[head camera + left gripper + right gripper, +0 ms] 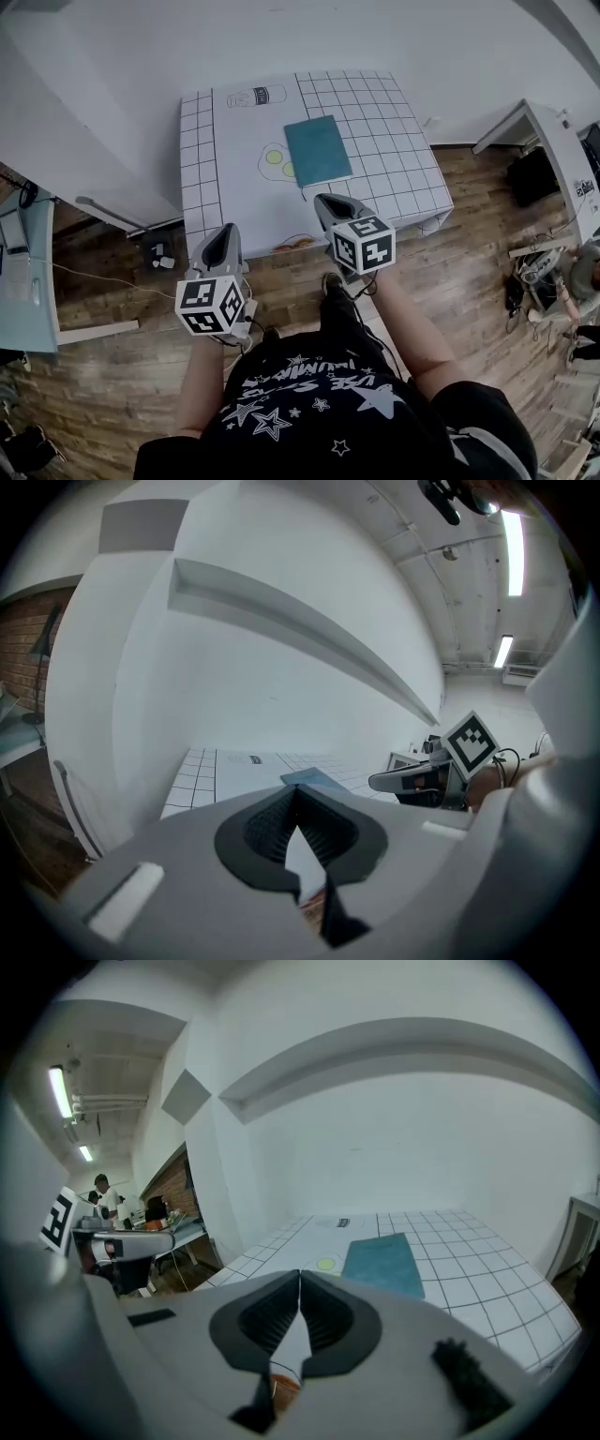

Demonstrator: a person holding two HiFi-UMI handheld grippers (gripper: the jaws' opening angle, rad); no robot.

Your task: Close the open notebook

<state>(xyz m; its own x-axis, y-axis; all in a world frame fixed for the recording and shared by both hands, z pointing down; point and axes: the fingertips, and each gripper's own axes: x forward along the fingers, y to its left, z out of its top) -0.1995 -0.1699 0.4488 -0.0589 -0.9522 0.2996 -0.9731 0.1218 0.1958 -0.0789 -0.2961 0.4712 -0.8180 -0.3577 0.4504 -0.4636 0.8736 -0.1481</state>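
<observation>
Two printed drawings lie closest to the notebook [317, 150]: a pair of yellow circles [275, 159] just at its left edge, and a bottle outline [257, 96] farther off, toward the far left of the table [239, 202]. Between our grippers and the book we see only flat white tabletop. A small pale object [161, 255] sits on the floor [112, 253] left of the table, and a dark bulky thing [531, 175] stands at far right beside a white cabinet [553, 141]; we cannot tell what either is.

The teal notebook lies closed and flat on the middle of the table, toward its far half. Our left gripper [224, 232] is held off the near left corner, jaws clenched together with nothing in them; the notebook is ahead of it and to the right, well apart. Our right gripper [327, 200] reaches just over the table's near edge, jaws likewise pressed tight on nothing, the notebook ahead of it, near but untouched.

The table is white, ruled with a dark grid on its left and right parts and plain down the middle. It stands against a white wall [122, 84] on brown wood planks. A pale blue desk [19, 272] is at far left, and strip lights [513, 538] hang from a concrete ceiling.
</observation>
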